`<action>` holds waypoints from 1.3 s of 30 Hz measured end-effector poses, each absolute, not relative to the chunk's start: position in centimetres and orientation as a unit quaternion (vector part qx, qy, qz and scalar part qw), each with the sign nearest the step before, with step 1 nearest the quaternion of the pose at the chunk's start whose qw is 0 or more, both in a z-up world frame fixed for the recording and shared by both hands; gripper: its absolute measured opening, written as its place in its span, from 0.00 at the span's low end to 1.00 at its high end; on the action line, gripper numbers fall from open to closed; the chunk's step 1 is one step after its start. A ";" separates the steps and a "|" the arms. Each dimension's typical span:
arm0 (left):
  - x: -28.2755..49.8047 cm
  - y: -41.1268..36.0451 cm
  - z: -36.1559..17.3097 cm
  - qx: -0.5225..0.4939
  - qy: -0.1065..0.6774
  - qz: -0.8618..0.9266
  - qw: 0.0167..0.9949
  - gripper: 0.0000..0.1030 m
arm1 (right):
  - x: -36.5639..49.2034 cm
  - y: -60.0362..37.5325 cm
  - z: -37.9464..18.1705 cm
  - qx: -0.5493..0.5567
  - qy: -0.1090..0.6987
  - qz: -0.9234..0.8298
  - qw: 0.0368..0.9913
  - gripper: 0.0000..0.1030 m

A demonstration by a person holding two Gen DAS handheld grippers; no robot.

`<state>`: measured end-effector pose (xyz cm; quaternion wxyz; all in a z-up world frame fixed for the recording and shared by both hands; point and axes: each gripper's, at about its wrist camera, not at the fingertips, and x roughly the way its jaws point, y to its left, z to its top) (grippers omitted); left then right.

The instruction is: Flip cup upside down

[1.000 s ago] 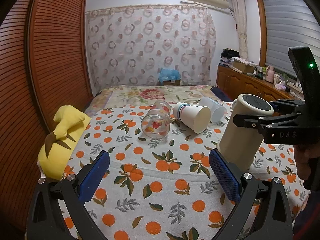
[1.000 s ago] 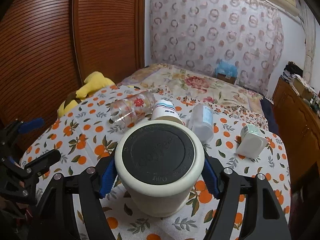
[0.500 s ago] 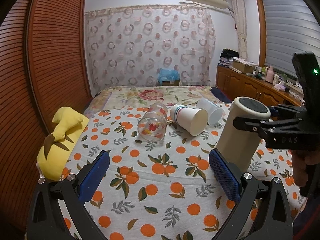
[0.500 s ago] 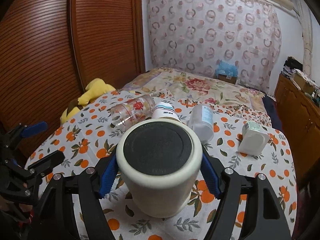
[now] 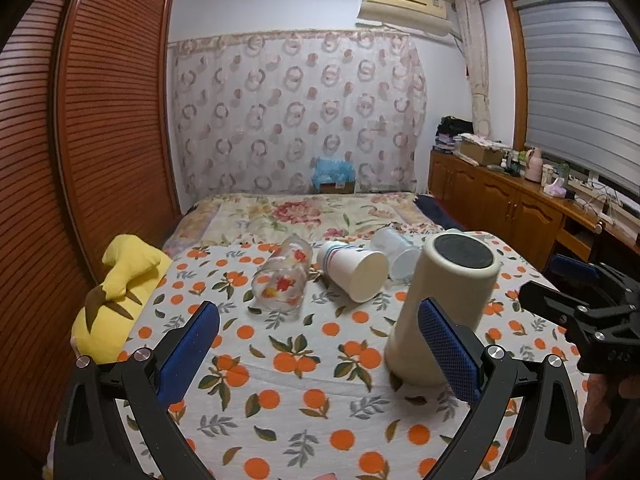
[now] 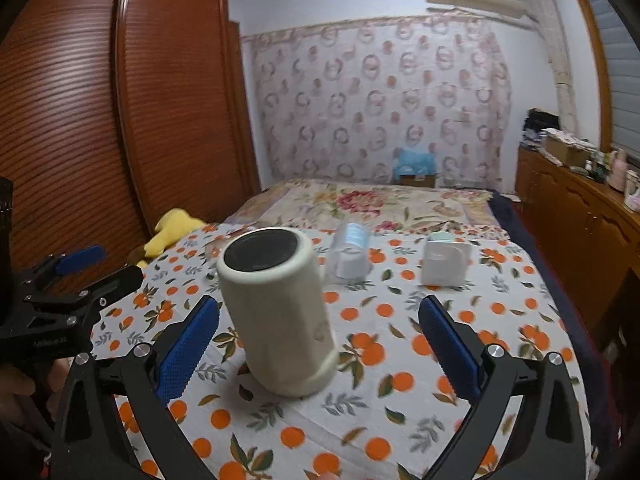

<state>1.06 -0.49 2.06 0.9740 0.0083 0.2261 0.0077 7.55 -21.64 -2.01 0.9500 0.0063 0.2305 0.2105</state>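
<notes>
On the orange-print bedspread (image 6: 400, 360), both grippers, left (image 5: 320, 352) and right (image 6: 320, 344), gape around the inverted cup (image 6: 276, 312)

Orange-print bedspread (image 5: 296, 396) carries cream cup (image 5: 444, 312), glass (image 5: 282, 280), paper cup (image 5: 354, 270), yellow plush (image 5: 116, 292).

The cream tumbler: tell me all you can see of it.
The cream tumbler is a tall matte cylinder, standing alone on the orange-print cloth with a dark round disc on its top end. It looks slightly tilted, though fisheye distortion may add to that. The right gripper is open around it, blue pads clear of its sides.
</notes>
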 end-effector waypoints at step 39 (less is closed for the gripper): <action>0.0 -1.3 1.9 0.001 0.223 0.012 0.975 0.93 | 5.1 -23.7 -2.2 0.027 0.205 0.196 0.959 0.98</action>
